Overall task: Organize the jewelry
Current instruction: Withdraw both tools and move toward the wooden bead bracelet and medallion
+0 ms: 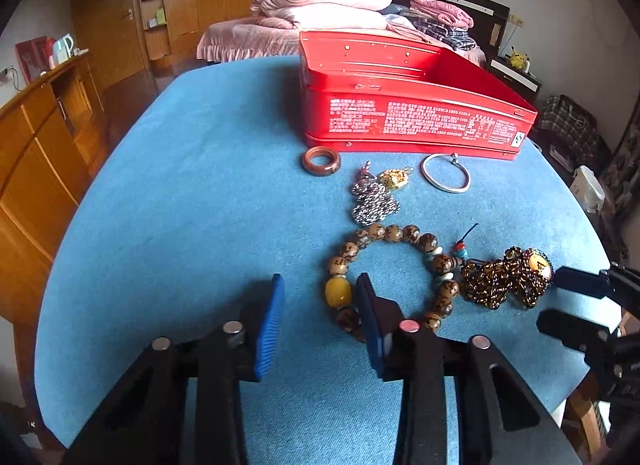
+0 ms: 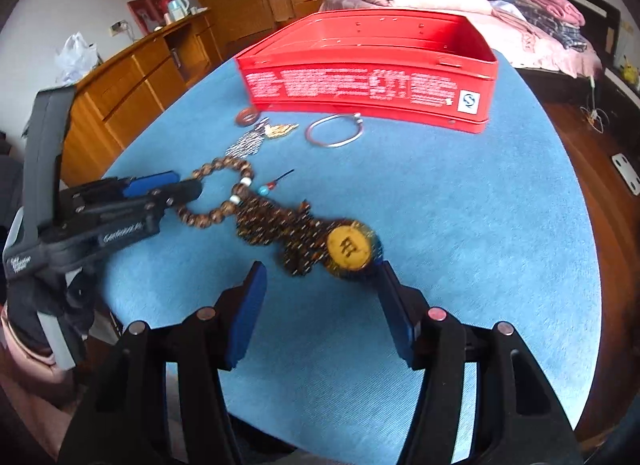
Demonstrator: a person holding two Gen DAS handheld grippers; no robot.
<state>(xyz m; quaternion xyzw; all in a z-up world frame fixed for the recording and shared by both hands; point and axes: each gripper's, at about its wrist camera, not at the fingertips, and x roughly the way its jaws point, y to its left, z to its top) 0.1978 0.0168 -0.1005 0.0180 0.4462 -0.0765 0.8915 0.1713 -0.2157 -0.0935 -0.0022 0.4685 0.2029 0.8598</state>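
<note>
No jewelry appears stored in the red tin (image 1: pixel 416 113) at the desk's far edge; the bead bracelet (image 1: pixel 390 273) lies near, both hand-held grippers (image 1: pixel 320 321) (image 2: pixel 322 305) spread, nothing pinched.

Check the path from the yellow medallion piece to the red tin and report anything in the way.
Nothing visible blocks it. Bare blue cloth lies between the medallion piece and the open red tin; the silver bangle sits slightly left.
</note>
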